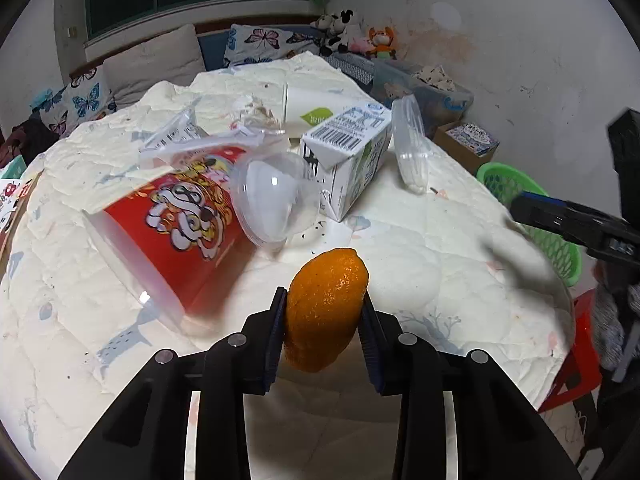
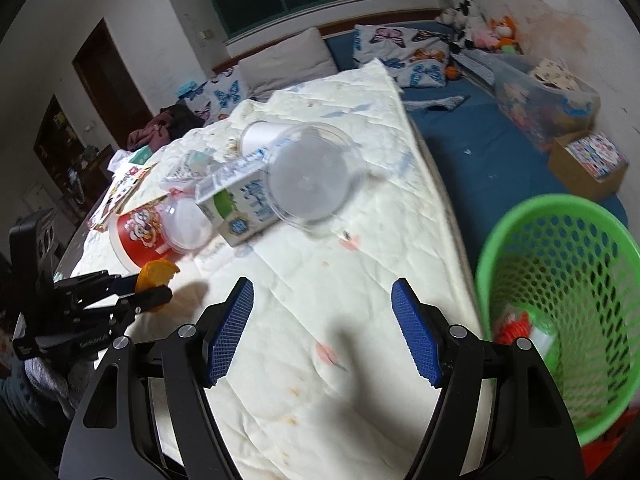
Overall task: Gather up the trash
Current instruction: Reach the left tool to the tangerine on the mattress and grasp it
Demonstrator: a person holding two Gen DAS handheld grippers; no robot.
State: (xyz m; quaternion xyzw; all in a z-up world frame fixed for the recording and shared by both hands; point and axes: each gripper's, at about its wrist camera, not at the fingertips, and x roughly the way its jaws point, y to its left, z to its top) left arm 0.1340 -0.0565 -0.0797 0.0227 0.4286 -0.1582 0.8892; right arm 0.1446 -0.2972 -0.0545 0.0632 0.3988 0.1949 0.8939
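My left gripper is shut on a piece of orange peel, which stands upright between the pads just above the white quilted cloth. The right wrist view shows the same peel in the left gripper at far left. My right gripper is open and has nothing between its blue pads; it hovers over bare cloth. A green mesh basket stands just right of it, beyond the table edge, with some red and white trash inside.
Behind the peel lies a tipped red printed cup with a clear dome lid, a milk carton, a clear round lid, a white paper cup and plastic wrappers. A bed with pillows, boxes and a red stool surround the table.
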